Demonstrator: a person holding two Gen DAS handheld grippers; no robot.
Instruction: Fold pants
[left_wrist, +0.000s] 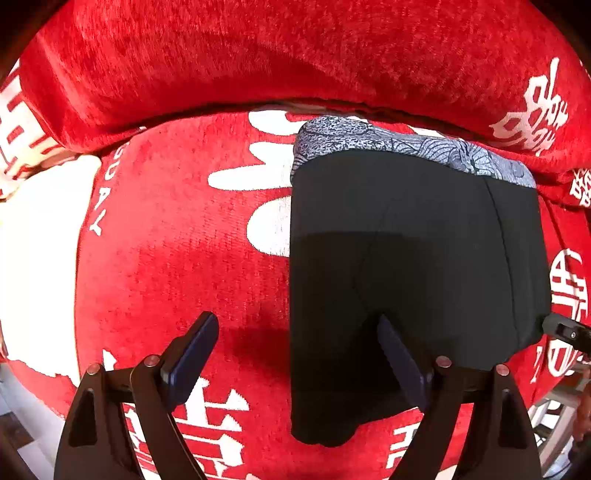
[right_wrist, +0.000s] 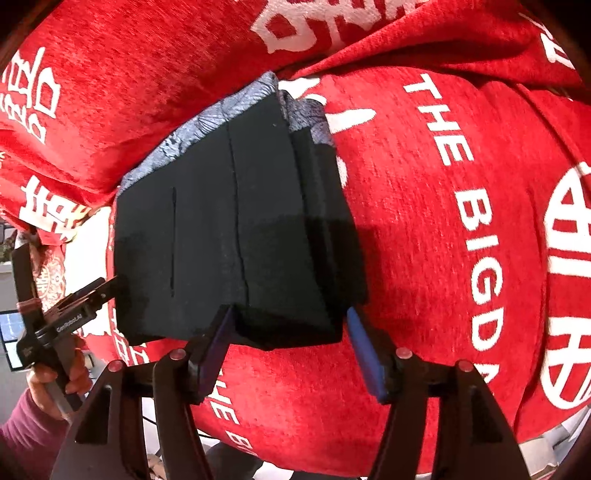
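I saw the folded black pants (left_wrist: 413, 266) lying on the red printed blanket (left_wrist: 177, 258), near its back fold. My left gripper (left_wrist: 295, 354) stood spread, empty. My right gripper (right_wrist: 291, 347) straddled the pants' near edge, pads apart, gripping nothing.

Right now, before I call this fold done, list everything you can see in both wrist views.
pants: one, black, folded into a compact block on the red cover, near the backrest
patterned cloth: one, blue-grey print, showing along the far edge of the pants; whether it is lining or a separate piece, cannot tell
sofa cover: one, red with white lettering and characters, over seat and backrest
left gripper: one, black with blue pads, jaws open, one pad over the pants, the other over bare cover
right gripper: one, black with blue pads, jaws open, straddling the near end of the pants
hand: one, in a maroon sleeve, holding the left gripper's handle
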